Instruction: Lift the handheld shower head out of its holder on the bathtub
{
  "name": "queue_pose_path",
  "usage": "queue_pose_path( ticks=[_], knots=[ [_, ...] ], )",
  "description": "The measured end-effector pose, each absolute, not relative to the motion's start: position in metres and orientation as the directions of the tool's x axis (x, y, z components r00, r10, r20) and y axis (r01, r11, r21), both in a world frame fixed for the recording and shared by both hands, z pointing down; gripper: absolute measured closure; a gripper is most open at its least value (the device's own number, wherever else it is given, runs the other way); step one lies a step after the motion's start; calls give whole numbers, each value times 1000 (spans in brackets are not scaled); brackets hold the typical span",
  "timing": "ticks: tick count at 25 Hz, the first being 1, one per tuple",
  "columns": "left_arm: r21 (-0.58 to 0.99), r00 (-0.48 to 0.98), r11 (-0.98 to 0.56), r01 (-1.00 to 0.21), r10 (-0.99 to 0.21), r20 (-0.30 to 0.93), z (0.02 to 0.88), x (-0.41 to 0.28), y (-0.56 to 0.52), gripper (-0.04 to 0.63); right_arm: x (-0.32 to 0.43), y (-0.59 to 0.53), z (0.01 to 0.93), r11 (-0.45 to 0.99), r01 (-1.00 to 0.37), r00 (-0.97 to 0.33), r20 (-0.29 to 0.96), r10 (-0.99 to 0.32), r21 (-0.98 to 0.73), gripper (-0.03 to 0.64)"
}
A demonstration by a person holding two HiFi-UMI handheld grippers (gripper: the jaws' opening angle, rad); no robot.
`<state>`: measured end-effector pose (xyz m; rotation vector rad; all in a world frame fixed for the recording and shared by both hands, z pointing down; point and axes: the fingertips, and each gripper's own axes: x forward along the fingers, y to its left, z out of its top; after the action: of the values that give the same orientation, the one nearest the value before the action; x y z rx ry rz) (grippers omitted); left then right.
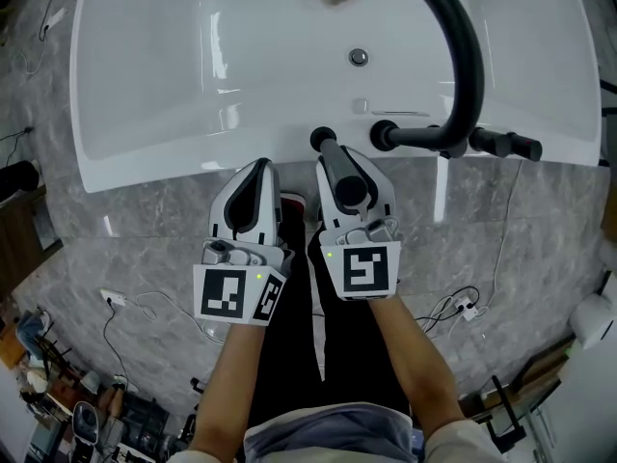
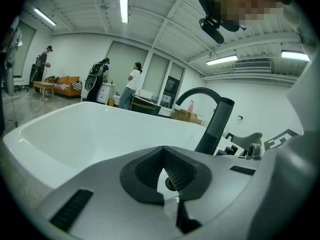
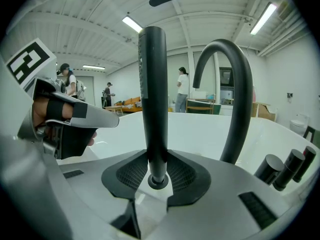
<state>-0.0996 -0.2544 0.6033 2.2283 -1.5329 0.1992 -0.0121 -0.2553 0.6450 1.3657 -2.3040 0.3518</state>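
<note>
The black handheld shower head [image 1: 328,145] is a slim wand, upright between the jaws in the right gripper view [image 3: 152,94]. My right gripper [image 1: 345,162] [image 3: 158,171] is shut on its lower part, at the near rim of the white bathtub [image 1: 145,95]. The wand's ringed lower end shows just in front of the pads; its holder is hidden. Beside it on the left, my left gripper [image 1: 258,169] [image 2: 163,156] is shut with nothing in it, its pads meeting at the tip and pointing over the tub rim [image 2: 75,134].
A black arched faucet spout [image 1: 463,46] [image 3: 235,84] rises right of the wand, with black knobs [image 1: 506,144] [image 3: 282,169] along the rim. The drain [image 1: 359,58] lies mid-tub. Cables and a power strip [image 1: 114,297] lie on the grey floor. People stand far across the room.
</note>
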Motion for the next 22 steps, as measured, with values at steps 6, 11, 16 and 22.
queue_pose_path(
  ticks=[6, 11, 16, 22],
  knots=[
    [287, 386, -296, -911, -856, 344, 582, -98, -257, 592, -13, -252, 619, 480, -877, -426, 484, -765, -12, 486],
    [293, 402, -312, -904, -852, 334, 565, -95, -255, 592, -9, -247, 596, 475, -880, -421, 489, -764, -15, 486],
    [310, 387, -290, -905, -864, 323, 547, -100, -257, 592, -8, -241, 570, 479, -878, -424, 496, -757, -19, 486],
    [372, 382, -261, -891, -873, 303, 524, -105, -258, 592, -8, -236, 536, 493, -870, -435, 492, -754, -15, 486]
  ],
)
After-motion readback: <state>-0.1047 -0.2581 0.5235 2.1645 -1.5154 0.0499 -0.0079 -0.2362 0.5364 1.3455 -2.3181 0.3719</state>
